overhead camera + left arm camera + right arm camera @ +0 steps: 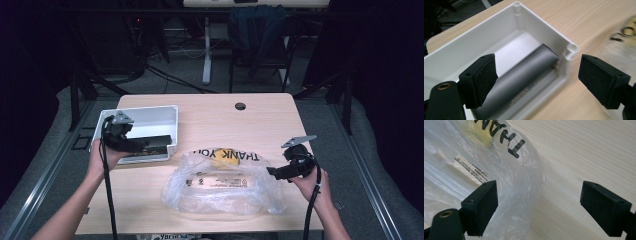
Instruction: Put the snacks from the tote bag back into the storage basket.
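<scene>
Bare table (pixel 260 120) lies beyond bag (pixel 220 192) and bin (pixel 150 120).

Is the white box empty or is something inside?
Not empty. A dark grey tube lies inside the white box, against its near wall.

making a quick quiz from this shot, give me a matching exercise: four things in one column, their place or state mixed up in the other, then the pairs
Things:
1. dark tube
2. clear plastic bag
3. left gripper
4. round hole

Place or state:
A. lying on the table's middle, printed THANK YOU
B. open, at the white bin
C. lying inside the white bin
D. in the tabletop near the far edge

Pairs: 1-C, 2-A, 3-B, 4-D
</scene>
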Action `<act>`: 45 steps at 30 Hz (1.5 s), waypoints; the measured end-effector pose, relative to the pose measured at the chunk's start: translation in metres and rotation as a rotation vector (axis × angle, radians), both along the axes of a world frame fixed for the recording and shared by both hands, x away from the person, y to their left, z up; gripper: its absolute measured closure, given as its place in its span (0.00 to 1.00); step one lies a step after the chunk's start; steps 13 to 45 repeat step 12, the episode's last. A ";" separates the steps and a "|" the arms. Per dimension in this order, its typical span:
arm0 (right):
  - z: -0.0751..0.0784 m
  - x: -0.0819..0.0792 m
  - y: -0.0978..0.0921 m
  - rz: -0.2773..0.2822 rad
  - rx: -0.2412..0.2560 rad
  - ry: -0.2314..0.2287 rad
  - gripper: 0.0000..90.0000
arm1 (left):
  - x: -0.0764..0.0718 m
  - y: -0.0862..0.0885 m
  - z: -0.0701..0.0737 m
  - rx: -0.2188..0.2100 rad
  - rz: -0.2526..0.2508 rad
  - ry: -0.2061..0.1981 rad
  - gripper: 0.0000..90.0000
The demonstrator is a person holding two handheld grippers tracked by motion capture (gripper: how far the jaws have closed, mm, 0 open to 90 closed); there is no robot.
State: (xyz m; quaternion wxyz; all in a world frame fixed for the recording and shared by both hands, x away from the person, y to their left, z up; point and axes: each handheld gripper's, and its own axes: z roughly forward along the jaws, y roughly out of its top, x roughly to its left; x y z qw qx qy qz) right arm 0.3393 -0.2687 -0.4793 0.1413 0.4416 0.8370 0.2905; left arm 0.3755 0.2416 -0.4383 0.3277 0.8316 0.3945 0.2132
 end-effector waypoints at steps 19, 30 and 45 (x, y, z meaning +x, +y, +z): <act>0.002 -0.003 -0.010 -0.021 0.020 -0.037 0.13 | -0.053 -0.011 -0.035 0.021 0.001 0.049 0.16; 0.002 -0.003 -0.010 -0.021 0.020 -0.037 0.13 | -0.053 -0.011 -0.035 0.021 0.001 0.049 0.16; 0.002 -0.003 -0.010 -0.021 0.020 -0.037 0.13 | -0.053 -0.011 -0.035 0.021 0.001 0.049 0.16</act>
